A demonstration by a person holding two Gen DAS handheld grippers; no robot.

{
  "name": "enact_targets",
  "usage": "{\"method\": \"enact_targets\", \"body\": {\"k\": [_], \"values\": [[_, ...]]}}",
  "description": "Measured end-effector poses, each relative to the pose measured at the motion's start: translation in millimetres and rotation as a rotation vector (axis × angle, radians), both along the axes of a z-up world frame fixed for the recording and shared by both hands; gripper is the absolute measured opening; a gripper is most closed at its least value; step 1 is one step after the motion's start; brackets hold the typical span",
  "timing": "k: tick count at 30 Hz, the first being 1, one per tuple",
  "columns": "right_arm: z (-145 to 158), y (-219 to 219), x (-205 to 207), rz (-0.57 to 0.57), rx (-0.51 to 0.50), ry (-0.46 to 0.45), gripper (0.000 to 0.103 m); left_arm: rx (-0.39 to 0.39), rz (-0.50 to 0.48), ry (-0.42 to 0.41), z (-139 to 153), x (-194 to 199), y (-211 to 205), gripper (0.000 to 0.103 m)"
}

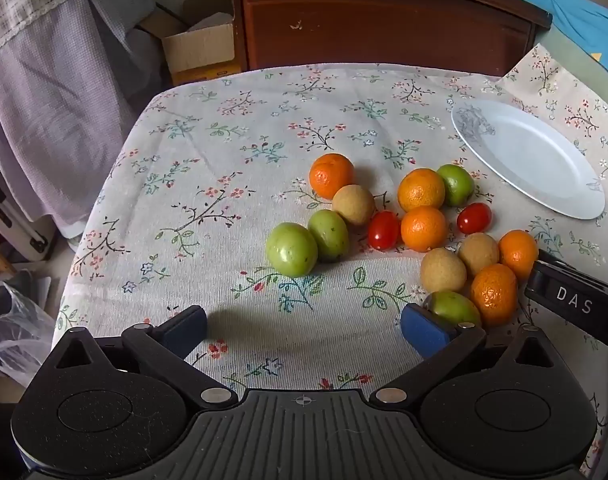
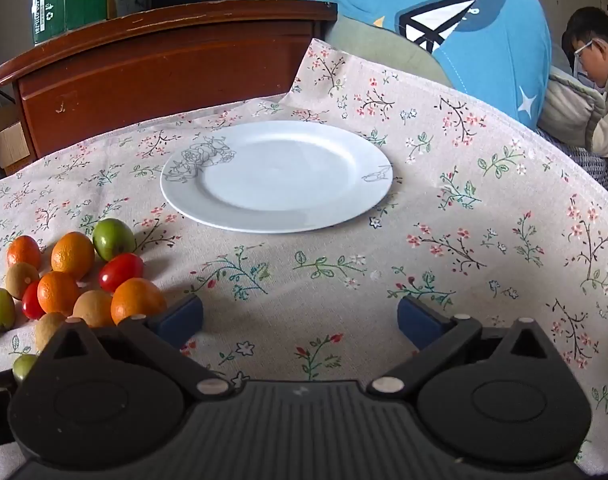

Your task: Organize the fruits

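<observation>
Several small fruits lie in a loose cluster on the floral tablecloth (image 1: 223, 184): oranges (image 1: 331, 175), green fruits (image 1: 291, 249), tan round fruits (image 1: 353, 204) and two cherry tomatoes (image 1: 384, 230). An empty white plate (image 1: 532, 160) sits to their right; in the right wrist view the plate (image 2: 275, 176) is straight ahead and the fruits (image 2: 71, 255) are at the left. My left gripper (image 1: 304, 330) is open and empty, its right finger just in front of a green fruit (image 1: 454, 307). My right gripper (image 2: 299, 318) is open and empty, hovering before the plate.
A brown wooden cabinet (image 1: 384, 20) stands behind the table. A cardboard box (image 1: 195, 40) and cloth-covered items are at the left. A blue cushion (image 2: 464, 24) and a seated person (image 2: 596, 80) are at the right. The right gripper's body (image 1: 576, 300) shows beside the fruits.
</observation>
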State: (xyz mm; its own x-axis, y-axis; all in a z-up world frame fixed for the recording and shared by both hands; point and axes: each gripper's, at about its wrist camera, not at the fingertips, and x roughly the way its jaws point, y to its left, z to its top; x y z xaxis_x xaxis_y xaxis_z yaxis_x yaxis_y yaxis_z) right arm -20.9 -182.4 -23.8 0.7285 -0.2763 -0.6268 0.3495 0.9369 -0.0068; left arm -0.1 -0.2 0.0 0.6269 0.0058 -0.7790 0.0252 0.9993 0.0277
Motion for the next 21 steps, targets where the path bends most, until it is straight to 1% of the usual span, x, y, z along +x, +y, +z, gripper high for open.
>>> {"method": "enact_targets", "body": {"k": [17, 21], "values": [[-0.2, 0.9, -0.1, 0.0, 0.0, 0.001, 0.103, -0.004, -0.054, 0.028, 1.5, -21.2, 6.0, 0.103], [1.0, -2.0, -3.7, 0.018, 0.001, 0.006, 0.102, -0.004, -0.07, 0.04, 1.8, -28.1, 6.0, 0.103]]}}
